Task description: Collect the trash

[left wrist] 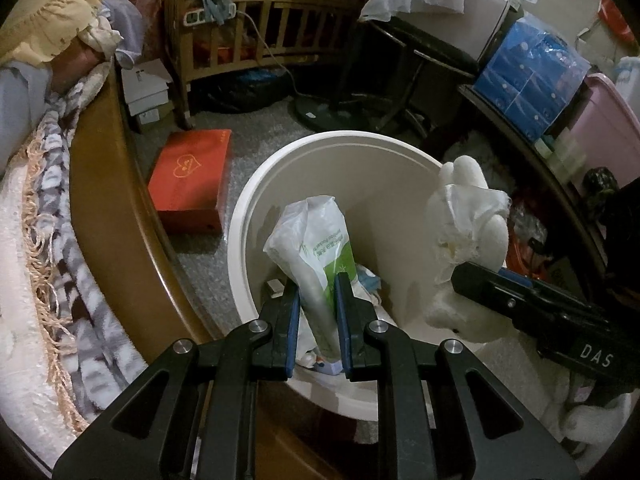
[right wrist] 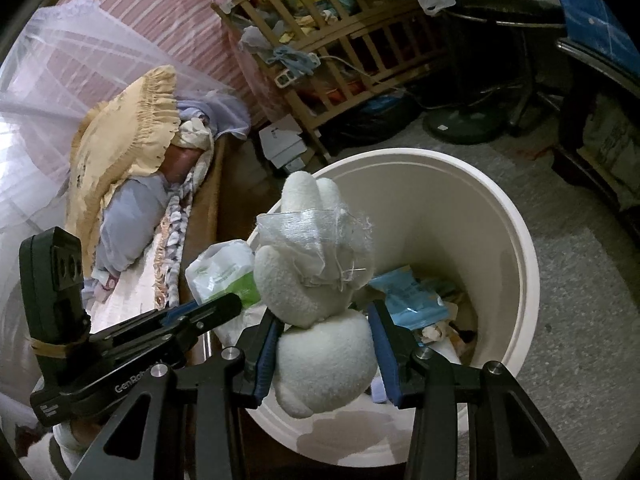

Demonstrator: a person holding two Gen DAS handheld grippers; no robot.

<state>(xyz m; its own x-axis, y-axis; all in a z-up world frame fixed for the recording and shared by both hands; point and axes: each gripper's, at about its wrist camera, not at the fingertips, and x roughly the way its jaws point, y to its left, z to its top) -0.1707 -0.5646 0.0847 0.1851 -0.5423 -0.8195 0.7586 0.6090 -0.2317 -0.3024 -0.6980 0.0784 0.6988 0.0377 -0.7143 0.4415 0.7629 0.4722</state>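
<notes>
Pinching a crinkly white-and-green plastic wrapper [left wrist: 316, 248], the left gripper [left wrist: 317, 316] points steeply down over the round cream bin [left wrist: 240, 216]. Beside it, the right gripper [right wrist: 326, 344] clamps a fuzzy white plush toy [right wrist: 320, 280] above the smooth rim. Beyond stands a slatted wooden crib [left wrist: 256, 28].

The plush toy [right wrist: 320, 304] hides much of the bin's [right wrist: 516, 240] litter; the wrapper's [left wrist: 316, 240] print is unreadable

Left claw [left wrist: 317, 320] matte black with blue pads, silver round bolts, right claw [right wrist: 326, 344] alike, white lettering
</notes>
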